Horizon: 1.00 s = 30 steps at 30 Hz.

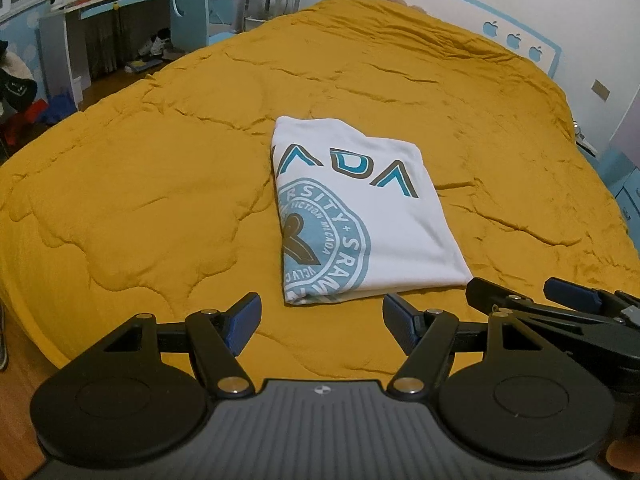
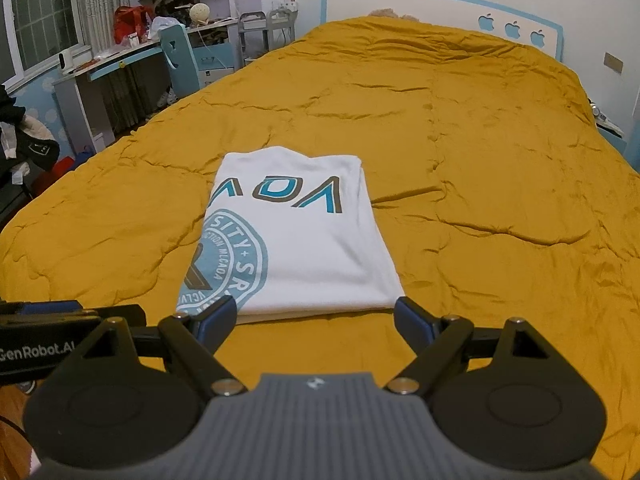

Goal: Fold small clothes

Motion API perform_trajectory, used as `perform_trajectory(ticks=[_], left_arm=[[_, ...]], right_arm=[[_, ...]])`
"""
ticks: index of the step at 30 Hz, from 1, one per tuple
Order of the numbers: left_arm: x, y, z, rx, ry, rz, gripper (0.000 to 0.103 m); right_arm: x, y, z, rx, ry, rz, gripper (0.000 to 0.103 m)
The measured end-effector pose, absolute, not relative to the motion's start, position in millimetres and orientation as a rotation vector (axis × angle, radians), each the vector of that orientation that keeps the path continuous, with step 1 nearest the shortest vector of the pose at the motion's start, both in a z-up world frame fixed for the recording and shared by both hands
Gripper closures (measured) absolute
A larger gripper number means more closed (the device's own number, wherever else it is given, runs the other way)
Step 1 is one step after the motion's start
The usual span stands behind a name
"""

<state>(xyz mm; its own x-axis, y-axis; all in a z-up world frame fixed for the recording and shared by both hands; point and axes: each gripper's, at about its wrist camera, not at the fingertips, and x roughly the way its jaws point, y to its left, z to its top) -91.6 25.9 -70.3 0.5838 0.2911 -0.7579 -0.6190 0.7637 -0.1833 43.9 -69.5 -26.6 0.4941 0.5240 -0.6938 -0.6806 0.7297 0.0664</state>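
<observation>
A white T-shirt with blue lettering and a round blue seal lies folded into a rectangle on the mustard-yellow bedspread. It also shows in the right wrist view. My left gripper is open and empty, just short of the shirt's near edge. My right gripper is open and empty, its fingertips at the shirt's near edge. The right gripper shows at the right of the left wrist view, beside the shirt's near right corner.
The bedspread covers a wide bed with a blue-and-white headboard at the far end. A desk, blue chair and shelves stand on the left. Wood floor lies at the near left.
</observation>
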Motion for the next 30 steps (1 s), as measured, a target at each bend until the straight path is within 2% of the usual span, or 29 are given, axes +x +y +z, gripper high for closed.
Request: perform_trajectory(ticks=[30], left_arm=[[-93.4,24.3,-69.5,-0.456,0.787,0.552,0.022]], right_arm=[[39.3,-65.1,-26.8,-0.257,0.749,0.715,0.021]])
